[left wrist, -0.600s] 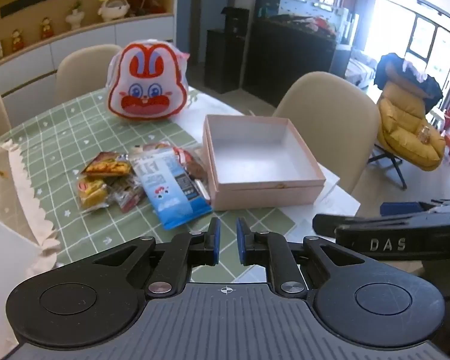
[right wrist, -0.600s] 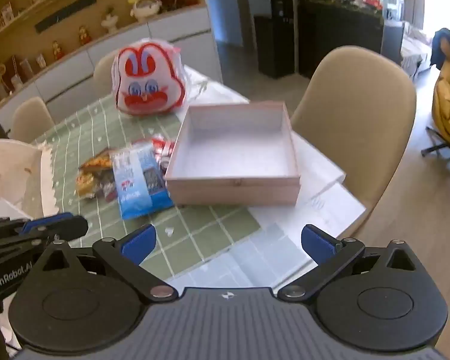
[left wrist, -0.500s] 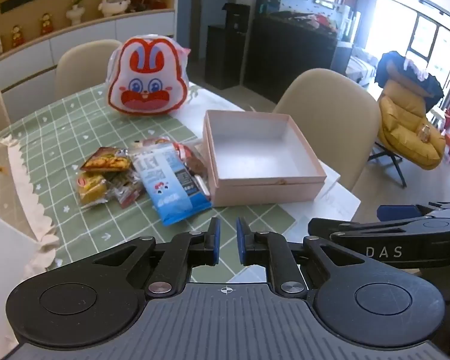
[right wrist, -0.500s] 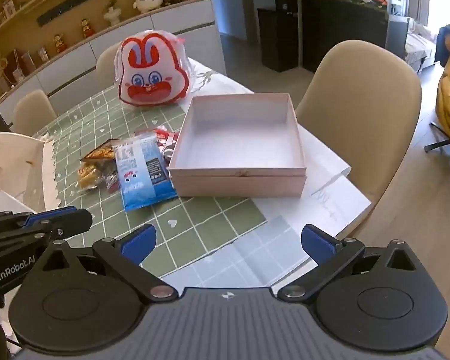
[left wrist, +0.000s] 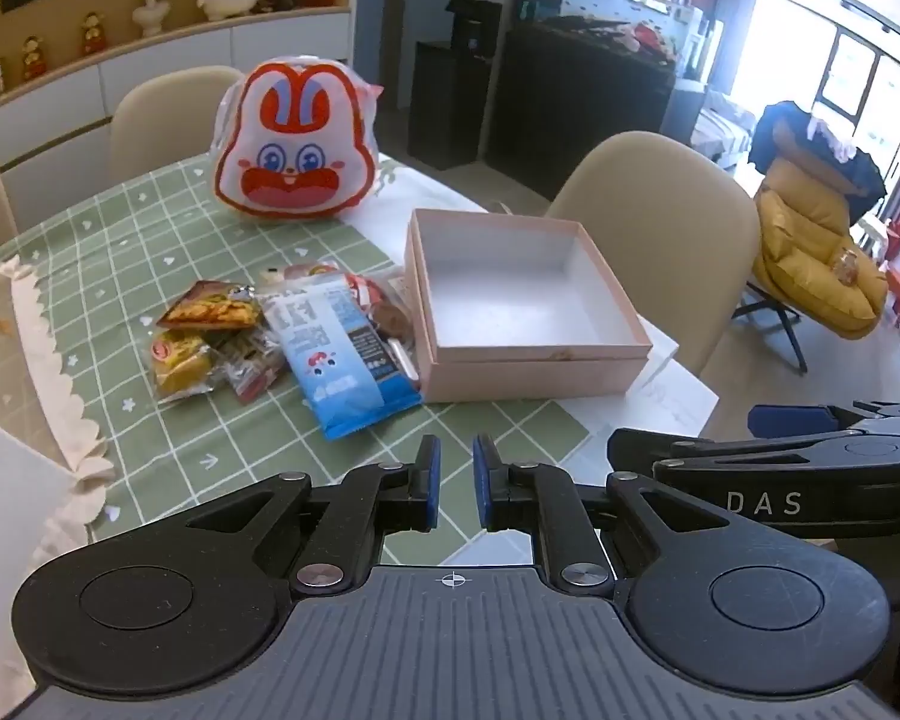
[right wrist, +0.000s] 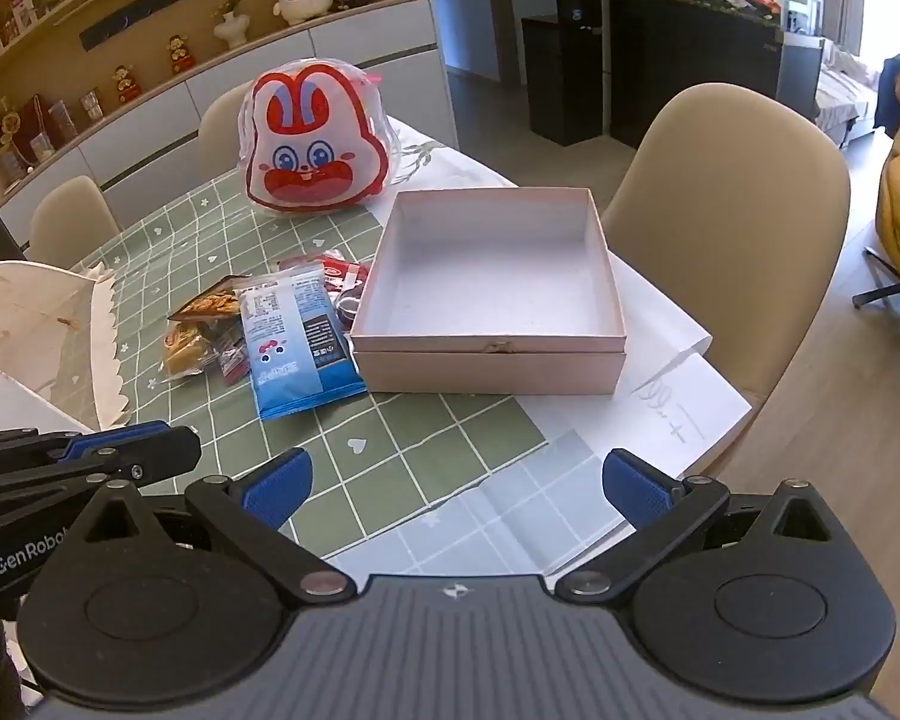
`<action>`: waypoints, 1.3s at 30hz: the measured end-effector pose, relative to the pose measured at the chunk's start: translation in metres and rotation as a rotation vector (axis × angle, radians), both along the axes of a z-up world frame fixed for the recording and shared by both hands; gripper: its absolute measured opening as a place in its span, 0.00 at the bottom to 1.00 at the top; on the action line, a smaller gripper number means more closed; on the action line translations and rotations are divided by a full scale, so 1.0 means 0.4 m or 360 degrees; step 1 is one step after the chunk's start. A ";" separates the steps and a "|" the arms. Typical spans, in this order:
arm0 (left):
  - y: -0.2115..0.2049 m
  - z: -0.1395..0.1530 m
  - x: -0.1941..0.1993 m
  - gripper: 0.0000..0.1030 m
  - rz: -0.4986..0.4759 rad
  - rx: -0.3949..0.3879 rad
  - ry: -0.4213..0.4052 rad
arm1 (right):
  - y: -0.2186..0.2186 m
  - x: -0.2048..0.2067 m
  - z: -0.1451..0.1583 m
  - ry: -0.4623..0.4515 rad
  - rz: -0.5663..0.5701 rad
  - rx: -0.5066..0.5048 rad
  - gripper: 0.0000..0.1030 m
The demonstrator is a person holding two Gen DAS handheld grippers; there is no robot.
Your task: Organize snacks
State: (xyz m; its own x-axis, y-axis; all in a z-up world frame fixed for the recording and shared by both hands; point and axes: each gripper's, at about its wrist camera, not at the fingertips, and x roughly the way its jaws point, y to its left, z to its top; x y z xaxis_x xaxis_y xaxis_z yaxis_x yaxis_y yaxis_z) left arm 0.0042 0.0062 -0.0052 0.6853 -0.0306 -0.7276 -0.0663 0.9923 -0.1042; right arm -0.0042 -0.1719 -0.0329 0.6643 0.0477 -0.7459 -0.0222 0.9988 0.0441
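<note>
Lying beside an empty pink box, crinkly snack packets; left gripper nearly closed, right gripper spread

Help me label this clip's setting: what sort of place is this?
Most likely a home dining area: a table under a green checked tablecloth with beige dining chairs around it, a wall shelf of figurines, and a lounge chair near a bright window.
</note>
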 end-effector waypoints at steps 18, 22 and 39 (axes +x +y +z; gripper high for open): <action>0.004 -0.016 0.004 0.15 -0.0005 -0.0012 0.0046 | -0.007 -0.006 -0.004 0.0014 -0.0030 0.0006 1.00; 0.008 -0.017 0.009 0.15 -0.0005 -0.0022 0.0066 | -0.007 -0.006 -0.007 0.0024 -0.0031 0.0005 1.00; 0.010 -0.023 0.009 0.15 0.0002 -0.0028 0.0080 | -0.004 -0.003 -0.009 0.0034 -0.0022 0.0000 1.00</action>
State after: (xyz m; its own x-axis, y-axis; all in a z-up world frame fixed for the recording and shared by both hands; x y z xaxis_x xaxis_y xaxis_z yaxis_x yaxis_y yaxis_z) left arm 0.0079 0.0102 -0.0142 0.6482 -0.0431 -0.7603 -0.0729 0.9903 -0.1183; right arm -0.0055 -0.1734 -0.0366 0.6487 0.0387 -0.7601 -0.0073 0.9990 0.0446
